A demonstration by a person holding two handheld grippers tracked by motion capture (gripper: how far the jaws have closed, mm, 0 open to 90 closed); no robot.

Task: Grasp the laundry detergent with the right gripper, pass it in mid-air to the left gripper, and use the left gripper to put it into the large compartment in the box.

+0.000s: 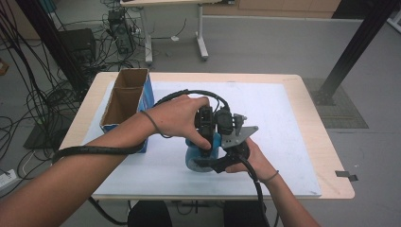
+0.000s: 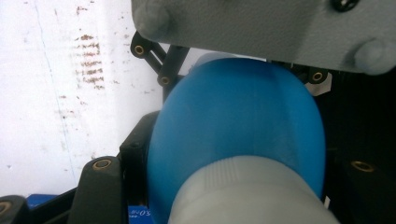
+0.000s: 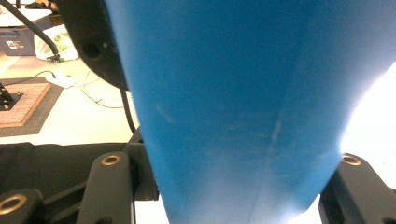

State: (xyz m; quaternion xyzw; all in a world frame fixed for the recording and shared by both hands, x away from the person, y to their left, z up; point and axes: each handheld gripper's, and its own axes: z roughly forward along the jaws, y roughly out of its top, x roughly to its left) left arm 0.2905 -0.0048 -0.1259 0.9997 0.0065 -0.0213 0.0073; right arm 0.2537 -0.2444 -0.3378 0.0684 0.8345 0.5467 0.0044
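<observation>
A blue plastic bottle lies on its side on the white sheet that covers the light wooden table, toward the near edge and about midway along it. Both claws meet on it.

In the left gripper view the bottle is a smooth, rounded blue shoulder narrowing into a pale, finely ribbed cap. The left gripper has a black jaw pressed against each flank, so it pinches the bottle near the cap end. Above, the grey three-cornered plate of the other gripper crosses the top, matte with rounded bolt heads. The white sheet beside it carries brownish speckled marks.

In the right gripper view the bottle shows as a broad, flat-sided blue body with a faint moulded seam, tapering downward between the black jaws. The right gripper clamps it from both sides, brass-coloured pivots showing on each jaw.

From above, the left hand wraps its gripper and the right hand holds the right gripper from the near side. An open, oblong cardboard box with blue printed sides stands near the table's far-left corner, well apart from the bottle.
</observation>
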